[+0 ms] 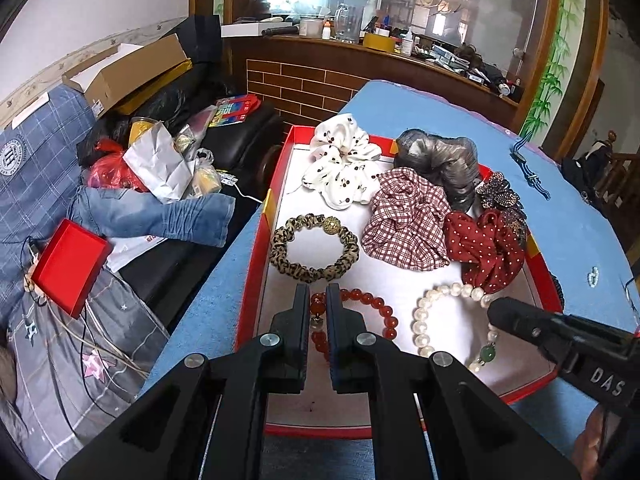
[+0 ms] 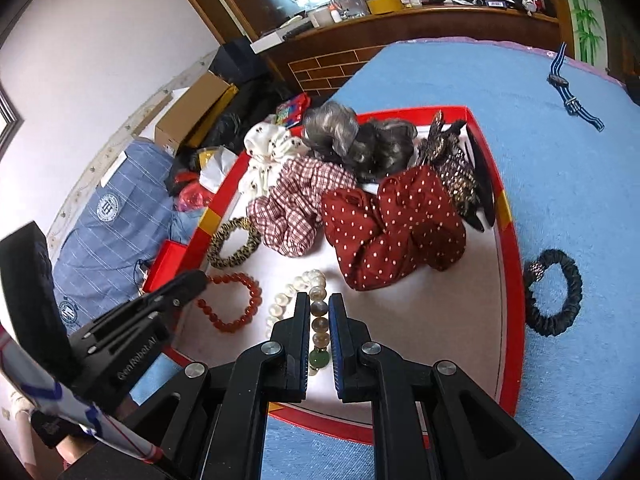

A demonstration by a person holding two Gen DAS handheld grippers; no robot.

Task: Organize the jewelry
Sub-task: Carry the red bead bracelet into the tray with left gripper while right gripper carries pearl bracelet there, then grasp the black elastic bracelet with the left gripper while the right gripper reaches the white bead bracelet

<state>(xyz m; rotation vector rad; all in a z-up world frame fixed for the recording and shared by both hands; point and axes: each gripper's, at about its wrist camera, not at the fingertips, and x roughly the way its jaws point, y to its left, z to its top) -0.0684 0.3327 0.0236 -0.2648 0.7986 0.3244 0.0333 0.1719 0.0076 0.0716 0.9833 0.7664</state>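
Observation:
A red tray point(image 1: 256, 264) with a white floor holds the jewelry. My left gripper point(image 1: 318, 296) is shut on the red bead bracelet point(image 1: 376, 304), gripping its left side; the bracelet also shows in the right wrist view point(image 2: 240, 300). My right gripper point(image 2: 319, 304) is shut on the pearl bracelet point(image 2: 288, 296), with beads and a green stone between the fingers; the pearl bracelet point(image 1: 440, 300) also shows in the left wrist view. A leopard scrunchie point(image 1: 314, 248), checked scrunchie point(image 1: 404, 220) and red dotted scrunchie point(image 1: 484, 248) lie further in.
A white dotted scrunchie point(image 1: 344, 160), a grey hairpiece point(image 1: 444, 156) and a beaded hair clip point(image 1: 500, 196) fill the tray's far end. A black scrunchie point(image 2: 554, 292) and a striped watch point(image 2: 570, 88) lie on the blue cloth point(image 2: 560, 184). Clutter covers the sofa point(image 1: 100, 200) at left.

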